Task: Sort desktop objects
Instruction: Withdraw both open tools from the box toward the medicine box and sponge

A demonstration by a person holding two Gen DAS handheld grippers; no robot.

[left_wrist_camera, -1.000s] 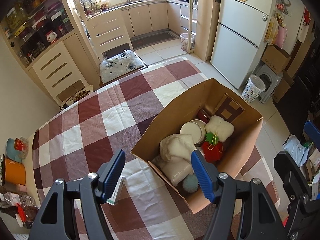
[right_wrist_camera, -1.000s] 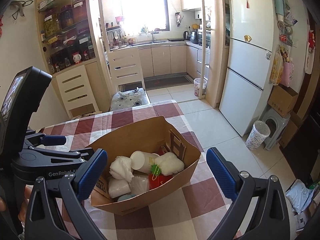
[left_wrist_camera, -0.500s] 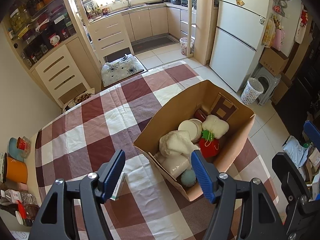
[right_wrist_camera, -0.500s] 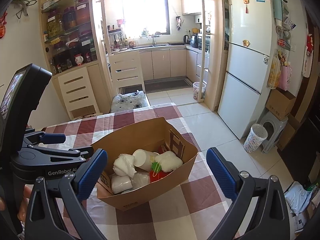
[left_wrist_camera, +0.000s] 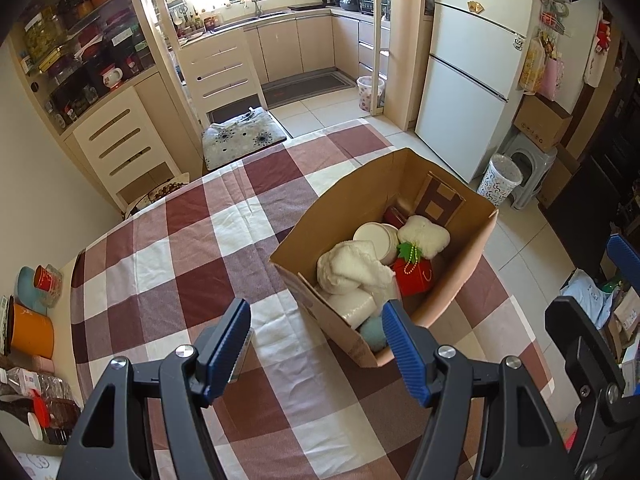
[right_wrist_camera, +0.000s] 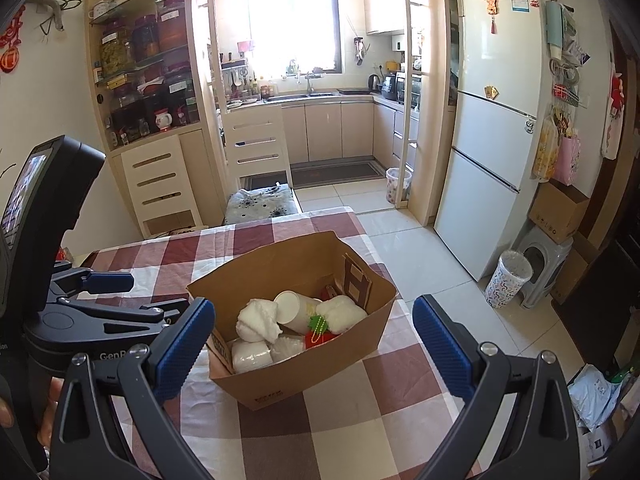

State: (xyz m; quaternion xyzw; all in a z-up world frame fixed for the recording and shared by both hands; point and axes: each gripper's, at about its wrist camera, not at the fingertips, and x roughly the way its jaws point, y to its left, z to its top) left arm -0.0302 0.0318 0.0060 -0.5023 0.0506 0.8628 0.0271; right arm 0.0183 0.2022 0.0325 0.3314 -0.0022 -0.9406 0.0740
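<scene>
We are holding both the left gripper [left_wrist_camera: 316, 346] and right gripper [right_wrist_camera: 314, 346] released, empty, above the filled cardboard box [right_wrist_camera: 320, 372].

Matt brown cardboard box [right_wrist_camera: 304, 376] sits on the counter's [left_wrist_camera: 160, 264] creased checked cloth. Inside, fluffy white cloth [left_wrist_camera: 352, 268] lies at nine o'clock of a glossy red paper box [left_wrist_camera: 416, 280]. Ribbed blue rubbery fingers [right_wrist_camera: 182, 348] on matt black plastic.

Kitchen-dining room: sunlit window [right_wrist_camera: 294, 28] above sink counter; white refrigerator [right_wrist_camera: 492, 128]; beige tiled floor [right_wrist_camera: 404, 240]; cream slatted chairs [left_wrist_camera: 224, 76]; jar-filled shelves [right_wrist_camera: 148, 64].
</scene>
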